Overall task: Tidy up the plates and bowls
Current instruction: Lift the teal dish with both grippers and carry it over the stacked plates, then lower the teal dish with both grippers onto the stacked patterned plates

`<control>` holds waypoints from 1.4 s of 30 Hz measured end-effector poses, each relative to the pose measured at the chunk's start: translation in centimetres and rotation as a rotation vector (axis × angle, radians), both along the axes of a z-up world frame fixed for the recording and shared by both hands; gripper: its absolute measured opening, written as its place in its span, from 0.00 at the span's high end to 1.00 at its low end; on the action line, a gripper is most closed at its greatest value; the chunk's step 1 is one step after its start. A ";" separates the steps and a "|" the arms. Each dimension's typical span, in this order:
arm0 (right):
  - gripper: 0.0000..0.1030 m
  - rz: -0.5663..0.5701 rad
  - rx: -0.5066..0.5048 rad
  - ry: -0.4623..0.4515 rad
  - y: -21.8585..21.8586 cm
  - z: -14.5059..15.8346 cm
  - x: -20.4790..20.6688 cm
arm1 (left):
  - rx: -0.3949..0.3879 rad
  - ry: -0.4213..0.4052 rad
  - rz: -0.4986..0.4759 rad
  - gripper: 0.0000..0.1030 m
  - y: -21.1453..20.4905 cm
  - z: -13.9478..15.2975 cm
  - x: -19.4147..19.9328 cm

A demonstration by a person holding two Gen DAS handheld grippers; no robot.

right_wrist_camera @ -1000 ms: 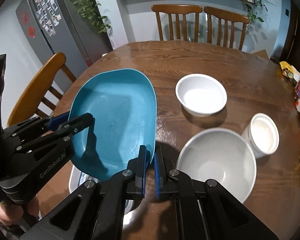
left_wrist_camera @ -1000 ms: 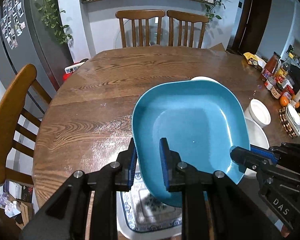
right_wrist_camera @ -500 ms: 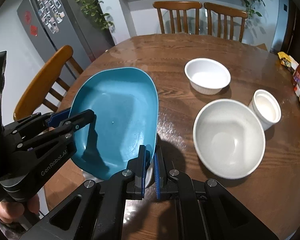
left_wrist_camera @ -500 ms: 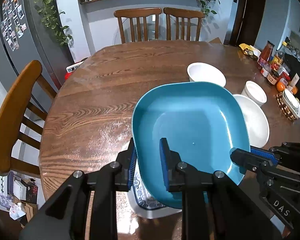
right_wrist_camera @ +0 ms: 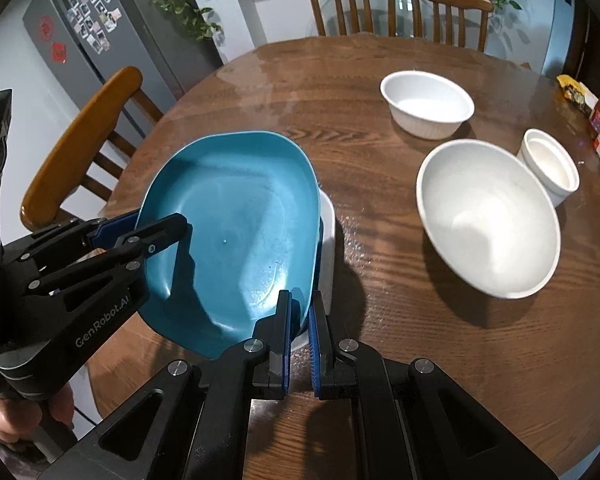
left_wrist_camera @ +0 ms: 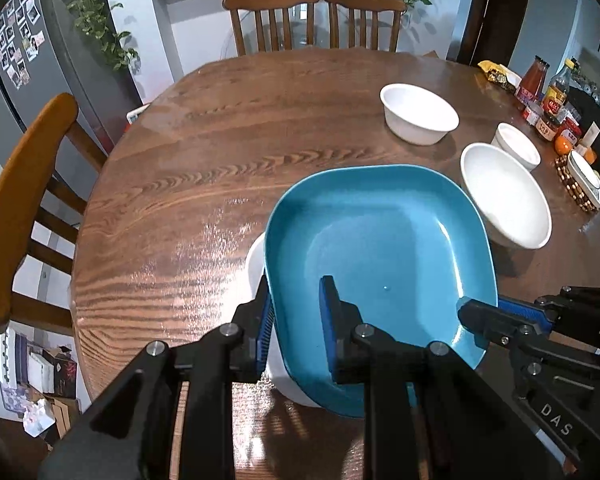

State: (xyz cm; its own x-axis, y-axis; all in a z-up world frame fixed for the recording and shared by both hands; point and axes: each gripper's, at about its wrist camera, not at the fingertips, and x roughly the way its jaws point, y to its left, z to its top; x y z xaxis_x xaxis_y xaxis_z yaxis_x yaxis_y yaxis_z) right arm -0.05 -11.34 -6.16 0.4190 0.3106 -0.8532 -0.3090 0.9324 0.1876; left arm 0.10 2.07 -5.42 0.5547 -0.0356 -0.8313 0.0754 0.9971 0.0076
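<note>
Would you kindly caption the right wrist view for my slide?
Both grippers, left and right, grip a blue plate above a white dish.

White letters "DAS" stand on the black body of the right hand-held gripper [left_wrist_camera: 474,314], seen from the left wrist view. "GenRobot.AI" is printed along the black body of the left hand-held gripper [right_wrist_camera: 162,232], seen from the right wrist view
</note>
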 end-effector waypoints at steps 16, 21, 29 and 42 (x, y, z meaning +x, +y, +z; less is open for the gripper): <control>0.91 0.007 -0.024 0.083 1.4 -3.0 1.0 | 0.009 0.089 0.016 0.80 0.9 -3.3 0.8; 0.91 0.002 -0.027 0.089 1.6 -3.2 1.4 | 0.018 0.092 0.013 0.80 0.8 -3.7 1.1; 0.91 -0.012 -0.039 0.104 1.7 -3.7 2.0 | 0.030 0.106 0.009 0.80 0.6 -4.2 1.6; 0.91 -0.021 -0.048 0.105 1.7 -3.9 2.3 | 0.030 0.117 0.017 0.77 0.6 -4.7 2.1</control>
